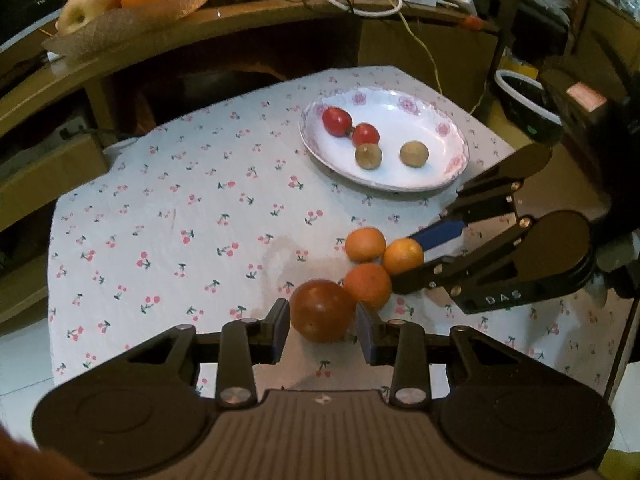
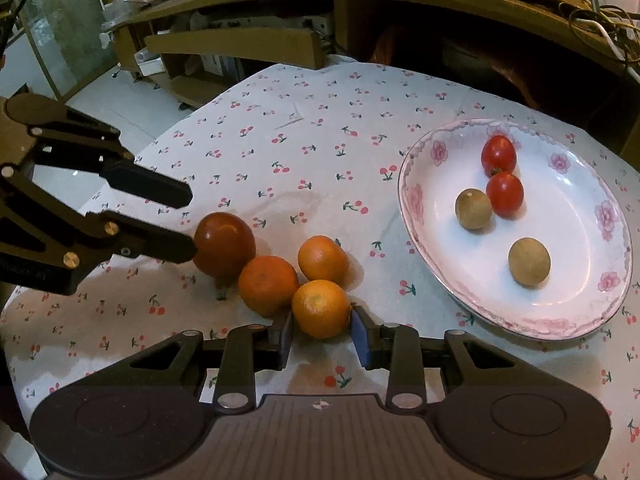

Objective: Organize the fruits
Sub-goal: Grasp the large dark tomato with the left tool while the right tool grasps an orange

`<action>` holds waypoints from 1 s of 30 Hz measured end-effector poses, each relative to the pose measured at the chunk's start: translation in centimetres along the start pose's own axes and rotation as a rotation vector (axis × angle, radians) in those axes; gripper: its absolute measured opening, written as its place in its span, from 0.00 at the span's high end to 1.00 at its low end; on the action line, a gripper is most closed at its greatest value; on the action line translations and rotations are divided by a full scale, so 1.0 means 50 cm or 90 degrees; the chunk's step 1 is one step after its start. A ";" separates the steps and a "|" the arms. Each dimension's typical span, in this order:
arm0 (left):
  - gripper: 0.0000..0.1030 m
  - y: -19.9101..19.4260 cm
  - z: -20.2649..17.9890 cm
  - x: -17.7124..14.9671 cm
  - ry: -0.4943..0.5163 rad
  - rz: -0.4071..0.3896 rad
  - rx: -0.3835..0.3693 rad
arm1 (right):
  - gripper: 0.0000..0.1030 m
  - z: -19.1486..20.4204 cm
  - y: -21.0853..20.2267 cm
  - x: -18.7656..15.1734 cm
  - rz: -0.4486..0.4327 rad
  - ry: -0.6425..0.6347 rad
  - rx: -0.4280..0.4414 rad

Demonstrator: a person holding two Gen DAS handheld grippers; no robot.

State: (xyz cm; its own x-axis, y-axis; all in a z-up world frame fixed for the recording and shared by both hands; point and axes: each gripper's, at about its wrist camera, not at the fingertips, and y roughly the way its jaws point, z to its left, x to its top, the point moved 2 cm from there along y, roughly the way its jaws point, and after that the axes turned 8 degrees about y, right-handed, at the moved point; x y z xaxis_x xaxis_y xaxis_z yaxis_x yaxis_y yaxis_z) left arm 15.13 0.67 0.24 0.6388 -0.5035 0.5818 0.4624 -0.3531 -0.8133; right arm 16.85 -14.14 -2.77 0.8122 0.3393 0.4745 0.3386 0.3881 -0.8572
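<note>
Plate (image 2: 420, 216) on the cherry-print tablecloth (image 1: 180, 208) holds four small fruits: two red tomatoes (image 2: 505, 193) touching each other, and two brown round fruits (image 2: 529, 263), one against the nearer tomato, the other apart. Four larger fruits lie off the plate in a cluster on the cloth: a dark red tomato (image 1: 322, 311) and three oranges (image 2: 268, 285) touching one another.

Judgement: the work is roughly half done, if the plate is the destination; four fruits remain to be moved.

Left gripper (image 1: 322, 330) has its fingers on either side of the dark red tomato, close against it or just touching; a firm grasp cannot be confirmed, and the tomato rests on the cloth. Right gripper (image 2: 322, 330) brackets the nearest orange (image 2: 321, 308) likewise, pads at its flanks, the orange on the cloth.

Left wrist view alone shows a tray (image 1: 120, 32) of large oranges and an apple on the cabinet behind the table. Right wrist view alone shows the full plate rim and the clear gap between it and the cluster.
</note>
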 end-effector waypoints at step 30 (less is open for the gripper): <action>0.52 0.095 0.015 0.005 -0.009 0.019 0.044 | 0.69 0.002 0.001 -0.001 -0.006 0.002 -0.026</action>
State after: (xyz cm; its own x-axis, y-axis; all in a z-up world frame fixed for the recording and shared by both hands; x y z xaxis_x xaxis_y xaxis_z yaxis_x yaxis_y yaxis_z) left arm 17.94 -0.56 -3.47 0.6610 -0.5022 0.5576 0.4842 -0.2823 -0.8282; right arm 16.78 -14.06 -2.80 0.8107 0.3326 0.4818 0.3654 0.3554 -0.8603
